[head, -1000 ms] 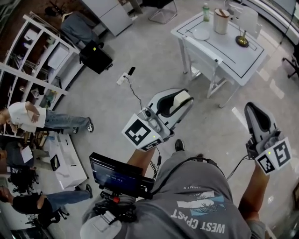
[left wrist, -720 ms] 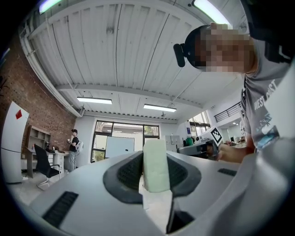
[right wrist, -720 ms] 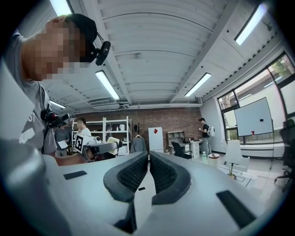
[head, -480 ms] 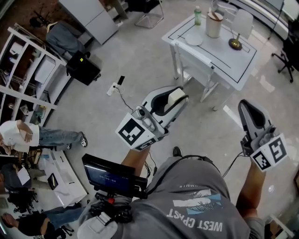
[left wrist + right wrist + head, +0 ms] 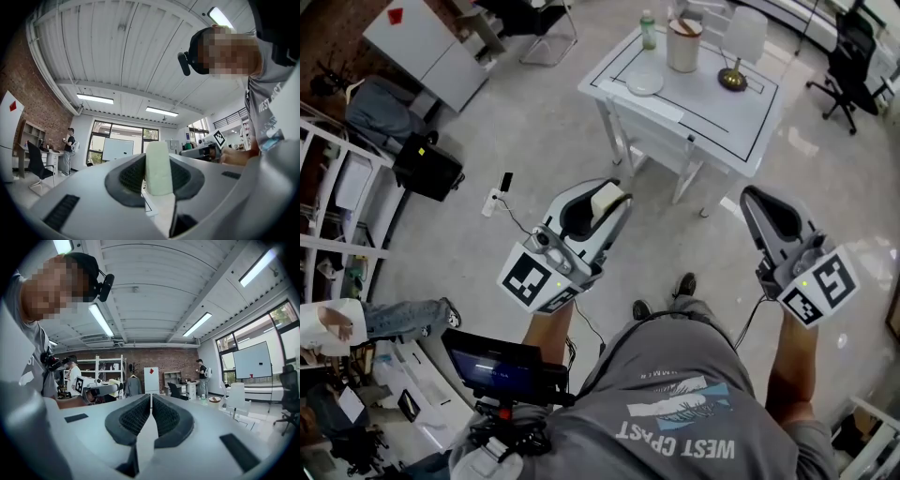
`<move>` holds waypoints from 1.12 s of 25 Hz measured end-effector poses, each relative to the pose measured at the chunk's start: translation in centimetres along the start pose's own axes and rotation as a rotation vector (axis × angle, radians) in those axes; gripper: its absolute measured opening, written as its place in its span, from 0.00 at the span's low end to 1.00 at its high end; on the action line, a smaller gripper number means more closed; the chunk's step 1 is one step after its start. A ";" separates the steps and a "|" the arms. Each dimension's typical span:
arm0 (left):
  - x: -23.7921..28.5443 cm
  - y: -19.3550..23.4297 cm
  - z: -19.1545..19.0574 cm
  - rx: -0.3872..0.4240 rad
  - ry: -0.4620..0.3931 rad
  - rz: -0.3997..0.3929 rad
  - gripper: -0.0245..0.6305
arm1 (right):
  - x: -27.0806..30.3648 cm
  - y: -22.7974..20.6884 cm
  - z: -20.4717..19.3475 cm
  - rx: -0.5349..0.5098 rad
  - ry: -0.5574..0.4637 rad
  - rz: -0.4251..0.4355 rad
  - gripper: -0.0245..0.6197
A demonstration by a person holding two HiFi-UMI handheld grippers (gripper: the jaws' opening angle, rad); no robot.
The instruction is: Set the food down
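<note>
A pale, cream-coloured block of food [image 5: 607, 199] sits upright between the jaws of my left gripper [image 5: 609, 202], which is shut on it and held at waist height over the floor. In the left gripper view the food block [image 5: 158, 168] fills the gap between the dark pads. My right gripper [image 5: 761, 202] is held to the right, its jaws together with nothing between them; the right gripper view shows the right gripper [image 5: 151, 405] with its pads meeting. Ahead stands a white table [image 5: 712, 108] with a white plate [image 5: 645, 82] near its left corner.
The table also carries a green-capped bottle [image 5: 648, 22], a tall cream canister [image 5: 683, 45] and a brass dish [image 5: 732, 79]. A black office chair [image 5: 848, 47] stands at the right, white shelves [image 5: 337, 202] and a black bag [image 5: 427, 167] at the left. A power strip [image 5: 492, 200] lies on the floor.
The white table has slid from the upper right toward the top centre of the head view. Both grippers shifted slightly left; the left one keeps its hold on the food.
</note>
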State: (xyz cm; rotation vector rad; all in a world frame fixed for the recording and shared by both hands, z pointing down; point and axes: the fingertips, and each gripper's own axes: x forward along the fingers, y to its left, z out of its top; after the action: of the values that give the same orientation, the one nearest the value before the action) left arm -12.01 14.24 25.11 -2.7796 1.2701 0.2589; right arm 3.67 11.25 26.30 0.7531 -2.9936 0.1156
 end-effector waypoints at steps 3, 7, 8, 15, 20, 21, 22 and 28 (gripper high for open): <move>1.8 1.4 -0.5 -0.007 0.009 0.020 0.20 | 1.2 -2.1 0.1 0.007 0.003 0.019 0.05; 4.4 2.8 -0.6 0.003 0.022 0.044 0.20 | 2.4 -5.3 0.5 0.017 -0.001 0.047 0.05; 5.1 3.2 -0.7 0.005 0.021 0.050 0.20 | 2.7 -6.1 0.6 0.017 -0.002 0.054 0.05; 9.8 4.9 -2.1 0.012 0.033 0.093 0.20 | 4.1 -11.1 0.5 0.024 0.000 0.108 0.05; 12.8 5.7 -2.9 0.023 0.042 0.115 0.20 | 4.5 -14.5 0.5 0.023 -0.001 0.136 0.05; 13.3 5.9 -3.0 0.023 0.043 0.117 0.20 | 4.6 -15.1 0.4 0.024 0.001 0.137 0.05; 13.6 6.1 -3.2 0.022 0.044 0.119 0.20 | 4.8 -15.7 0.3 0.027 0.001 0.135 0.05; 14.1 9.1 -3.9 0.013 0.061 0.110 0.20 | 7.3 -17.4 -0.5 0.049 0.010 0.111 0.05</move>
State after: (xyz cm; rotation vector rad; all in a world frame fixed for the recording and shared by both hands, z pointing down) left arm -9.34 -2.79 26.41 -2.7308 1.4352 0.1734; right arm 5.50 -7.42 28.35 0.5887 -3.0331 0.1979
